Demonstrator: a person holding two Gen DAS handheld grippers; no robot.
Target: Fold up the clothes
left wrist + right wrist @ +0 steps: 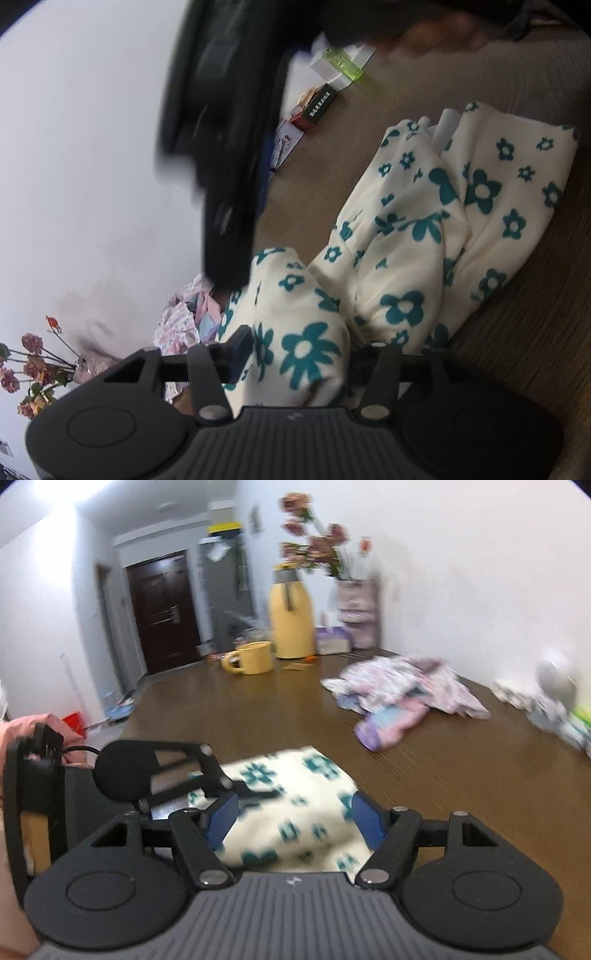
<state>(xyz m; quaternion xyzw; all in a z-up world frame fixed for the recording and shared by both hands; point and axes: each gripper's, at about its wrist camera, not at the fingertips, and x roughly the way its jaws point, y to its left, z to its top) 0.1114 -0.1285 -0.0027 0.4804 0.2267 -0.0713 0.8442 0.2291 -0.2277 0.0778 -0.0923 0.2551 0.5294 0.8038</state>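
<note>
A cream fleece garment (406, 229) with teal flowers lies bunched on the brown table (351, 110). My left gripper (304, 350) stands open around a thick fold of it; the left blue pad sits beside the cloth and the other finger is hidden behind the fold. In the right wrist view the same garment (295, 775) lies blurred between and beyond the two blue pads of my right gripper (295, 818), which stands wide open and does not pinch it. From the left wrist view the right gripper (229, 273) appears as a blurred black shape whose tip is at the garment's edge.
A pile of pink and lilac clothes (406, 694) lies further back on the table (258, 709). A yellow flask (291, 616), a yellow mug (255, 657) and flowers (314, 542) stand at the far end. Small boxes (321, 107) line the wall side. A pink sleeve (22, 731) is at the left.
</note>
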